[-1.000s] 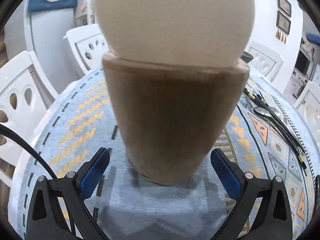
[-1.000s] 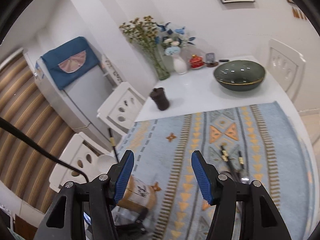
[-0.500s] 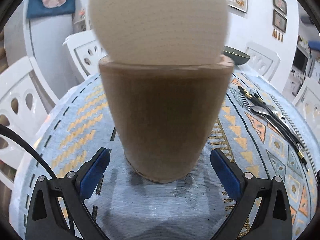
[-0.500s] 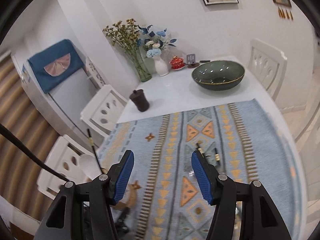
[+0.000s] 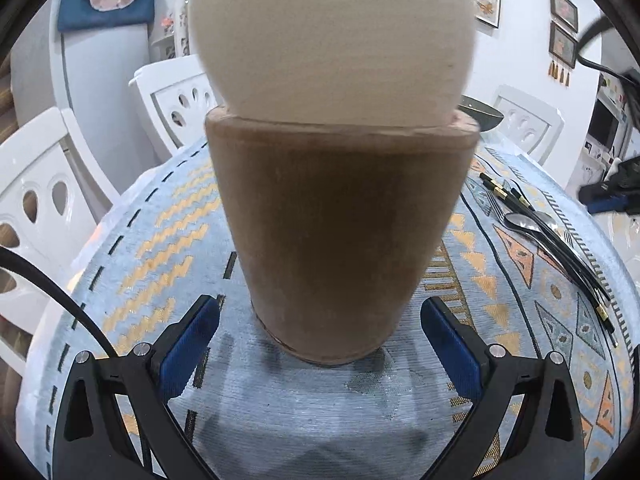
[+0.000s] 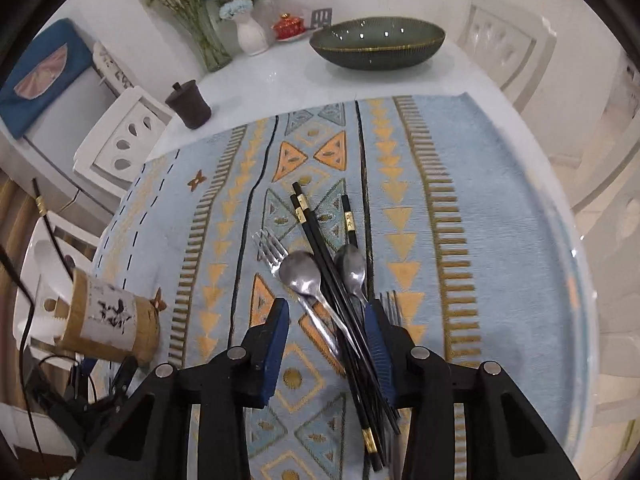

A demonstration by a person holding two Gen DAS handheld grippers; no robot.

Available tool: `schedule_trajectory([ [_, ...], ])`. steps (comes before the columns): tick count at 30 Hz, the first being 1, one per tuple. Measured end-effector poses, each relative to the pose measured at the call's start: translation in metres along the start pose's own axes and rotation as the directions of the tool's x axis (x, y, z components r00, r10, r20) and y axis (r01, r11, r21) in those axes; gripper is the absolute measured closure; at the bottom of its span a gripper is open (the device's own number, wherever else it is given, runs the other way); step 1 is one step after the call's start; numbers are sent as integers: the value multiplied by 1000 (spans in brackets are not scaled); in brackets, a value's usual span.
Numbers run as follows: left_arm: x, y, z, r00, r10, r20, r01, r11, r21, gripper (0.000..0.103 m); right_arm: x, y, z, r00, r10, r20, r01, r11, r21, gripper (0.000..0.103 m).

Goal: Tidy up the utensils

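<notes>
Right gripper [image 6: 328, 320] closing over two spoons [image 6: 300, 276], two forks [image 6: 270, 246] (left gripper [image 5: 320, 344] spread).

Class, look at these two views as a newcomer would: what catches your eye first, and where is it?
The brown wooden holder fills the left view, standing between the open left gripper. In the right view, black chopsticks, spoons and forks lie heaped on the blue patterned cloth, with the right gripper closing around them.

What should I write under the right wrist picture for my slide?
Right gripper closing over a pile of black chopsticks, spoons and forks on a patterned blue mat.
</notes>
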State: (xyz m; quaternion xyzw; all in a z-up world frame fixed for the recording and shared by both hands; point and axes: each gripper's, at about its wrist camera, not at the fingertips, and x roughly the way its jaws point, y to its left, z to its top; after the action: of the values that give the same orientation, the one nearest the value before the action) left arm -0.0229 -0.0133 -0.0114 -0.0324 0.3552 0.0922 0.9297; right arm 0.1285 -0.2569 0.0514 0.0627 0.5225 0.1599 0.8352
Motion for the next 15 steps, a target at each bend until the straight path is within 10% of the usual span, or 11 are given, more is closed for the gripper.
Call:
schedule_trajectory([
  [15,-5,-4,-2,1000,17,11,-17,1000,5,1,80,26,55,988,-95,-126,69,978,-197,87],
])
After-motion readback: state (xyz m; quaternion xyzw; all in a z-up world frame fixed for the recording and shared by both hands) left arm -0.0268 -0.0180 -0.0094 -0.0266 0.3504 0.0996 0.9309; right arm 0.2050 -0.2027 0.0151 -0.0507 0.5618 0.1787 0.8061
